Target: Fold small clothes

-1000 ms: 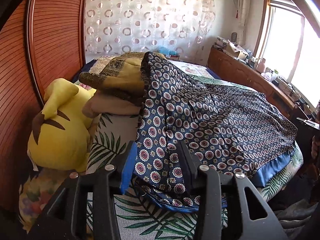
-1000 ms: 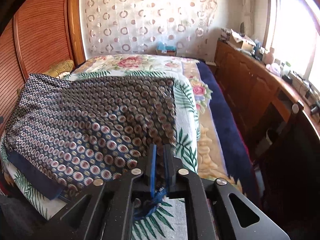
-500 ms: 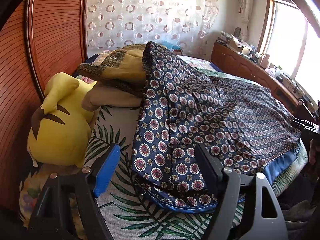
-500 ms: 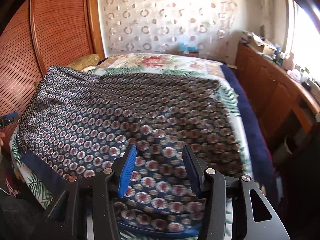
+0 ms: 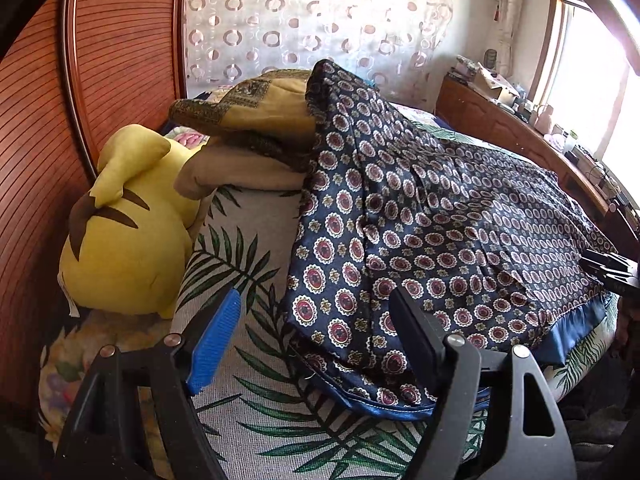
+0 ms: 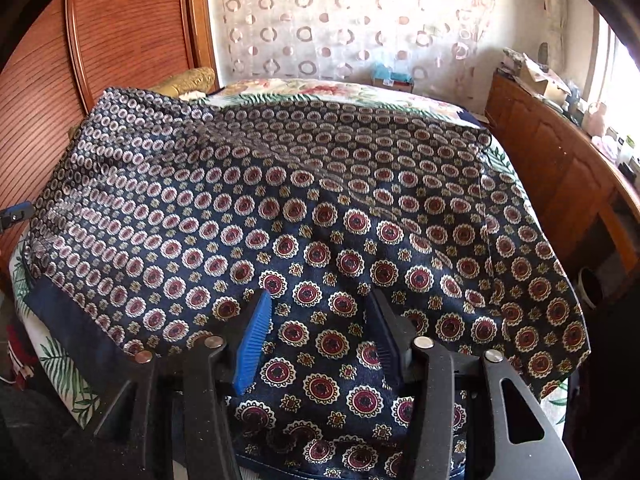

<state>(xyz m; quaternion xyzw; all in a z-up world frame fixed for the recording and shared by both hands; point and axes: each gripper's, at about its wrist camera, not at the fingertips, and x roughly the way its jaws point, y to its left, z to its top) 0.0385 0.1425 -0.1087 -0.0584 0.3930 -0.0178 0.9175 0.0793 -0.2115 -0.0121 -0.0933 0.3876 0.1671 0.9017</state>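
Cloth lies spread on the bed; my left gripper is released, the right gripper is opening, empty. Next I must grip an edge and fold.

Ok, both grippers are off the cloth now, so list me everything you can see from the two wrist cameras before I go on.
patterned garment: one, navy with red and cream medallions and a plain blue hem, spread across the bed
bed cover: one, pale with green palm leaves, under the garment
plush toy: one, yellow with brown stripes, at the bed's left edge against the wardrobe
cushions: a stack, gold and tan, behind the toy; the garment's corner leans on them
wardrobe: one, reddish slatted wood, left
curtain: one, sheer with rings, far wall
sideboard: one, brown wood, cluttered, under the window
left gripper: jaws open, over the garment's near corner
right gripper: jaws opening, above the garment, not pinching it
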